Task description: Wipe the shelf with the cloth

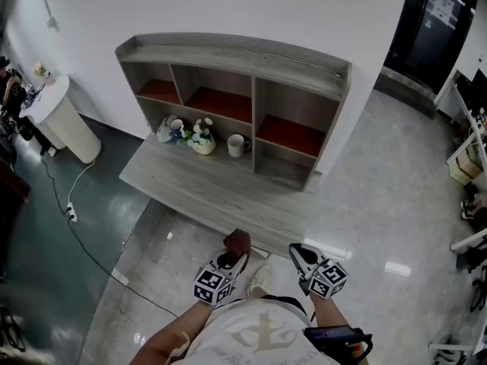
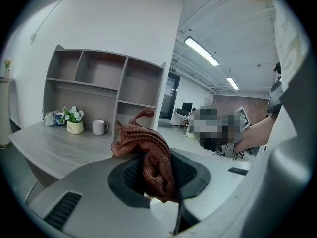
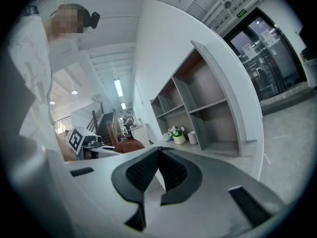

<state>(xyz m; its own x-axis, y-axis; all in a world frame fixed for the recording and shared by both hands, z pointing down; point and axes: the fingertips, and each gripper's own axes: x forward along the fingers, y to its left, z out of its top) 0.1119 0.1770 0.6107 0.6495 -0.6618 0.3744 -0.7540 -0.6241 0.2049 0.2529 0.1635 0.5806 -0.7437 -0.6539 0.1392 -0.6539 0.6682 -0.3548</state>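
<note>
The grey wooden shelf unit stands against the white wall, with red-floored compartments and a wide lower ledge. A crumpled red-brown knitted cloth is clamped in my left gripper, low in the head view, short of the ledge's near edge. In the left gripper view the cloth bulges up between the dark pads, with the shelf unit beyond it. My right gripper hovers beside the left one, jaws shut and empty; its view shows the pads meeting at the tip.
On the ledge inside the unit stand a white mug, a small flower pot and a teapot-like piece. A white round stand is at the left, with a cable on the floor. A dark door is far right.
</note>
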